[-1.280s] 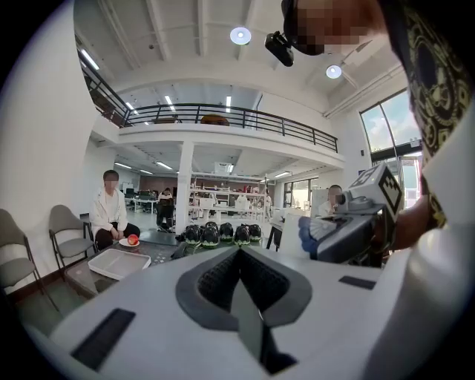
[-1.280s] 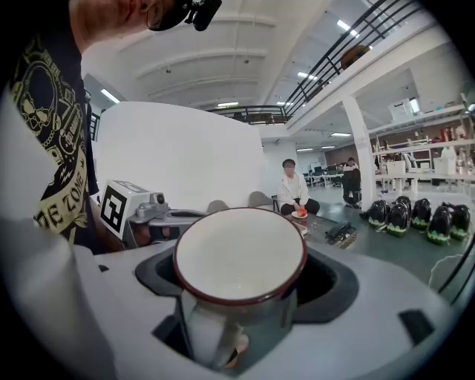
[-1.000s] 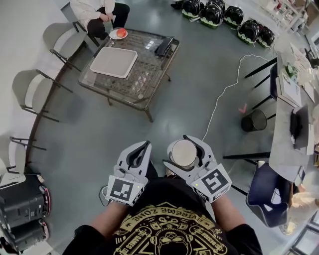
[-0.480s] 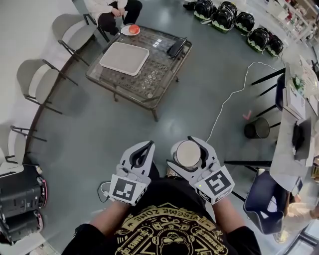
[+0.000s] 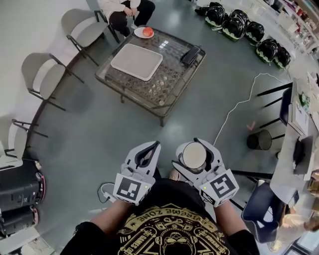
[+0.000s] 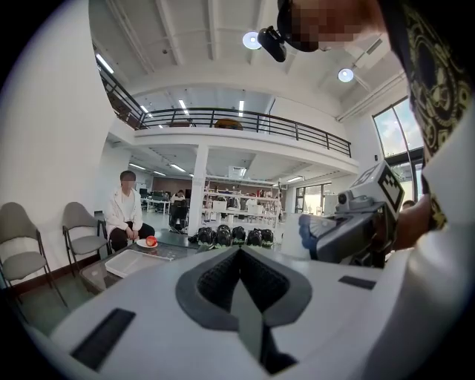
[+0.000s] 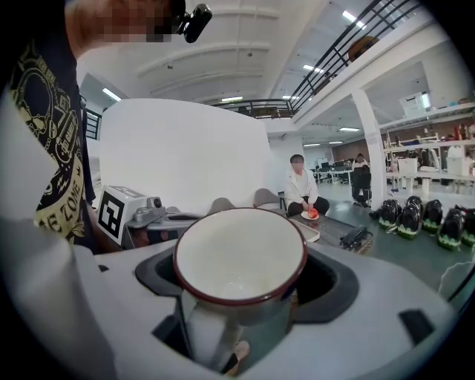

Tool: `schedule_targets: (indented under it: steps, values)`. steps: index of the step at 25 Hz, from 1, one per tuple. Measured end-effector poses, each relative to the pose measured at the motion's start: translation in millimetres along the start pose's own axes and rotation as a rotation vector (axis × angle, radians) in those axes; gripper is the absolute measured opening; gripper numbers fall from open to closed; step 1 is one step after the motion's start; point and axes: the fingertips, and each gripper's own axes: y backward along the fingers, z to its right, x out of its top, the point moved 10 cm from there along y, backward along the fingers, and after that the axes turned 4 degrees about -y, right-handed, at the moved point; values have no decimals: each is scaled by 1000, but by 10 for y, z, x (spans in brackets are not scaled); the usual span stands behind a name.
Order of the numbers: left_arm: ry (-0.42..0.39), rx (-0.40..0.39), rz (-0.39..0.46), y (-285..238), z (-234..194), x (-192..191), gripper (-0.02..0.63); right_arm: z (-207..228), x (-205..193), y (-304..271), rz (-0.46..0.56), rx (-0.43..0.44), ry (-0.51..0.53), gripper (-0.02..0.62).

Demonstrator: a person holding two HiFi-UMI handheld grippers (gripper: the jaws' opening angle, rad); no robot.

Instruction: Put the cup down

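Right gripper (image 5: 196,147): jaws clamped on the cup (image 5: 194,156), one on each side of its wall. The right gripper view shows the cup white inside with a dark red rim and nothing in it. Its handle side faces back toward the camera. In the head view the mouth faces up.

Cup position: held in the air close to my operator's torso, over the grey floor (image 5: 109,129). It is well apart from the glass table (image 5: 158,88) and not resting on any surface.

Left gripper (image 5: 152,147): jaws pressed together with nothing between them. The left gripper view shows the two dark pads meeting along the centre line. It is held just beside the right gripper at about the same height, and the two are not touching.

Surroundings, head view:
- The glass table carries a pale rectangular tray (image 5: 136,61), a small plate (image 5: 139,33) with a red fruit (image 5: 147,32) on it, and a black device (image 5: 191,56) at its far edge.
- A seated person (image 5: 124,7) is at the table's far side, next to the plate.
- Empty chairs (image 5: 42,74) stand along the left wall.
- A row of helmets (image 5: 244,30) lies on the floor at upper right.
- A white cable (image 5: 234,107) runs across the floor, past a black bin (image 5: 259,141).
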Motion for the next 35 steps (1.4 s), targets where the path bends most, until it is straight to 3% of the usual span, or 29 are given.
schedule_targets:
  steps: [13, 22, 35]
  values:
    - [39, 10, 12, -136, -814, -3, 5, 56, 377, -751, -22, -14, 2, 410]
    - [15, 4, 38, -90, -1381, 54, 5, -41, 596, -1235, -23, -35, 19, 410]
    - [9, -2, 64, -32, -1833, 141, 5, -106, 870, -1623, 0, -63, 52, 410]
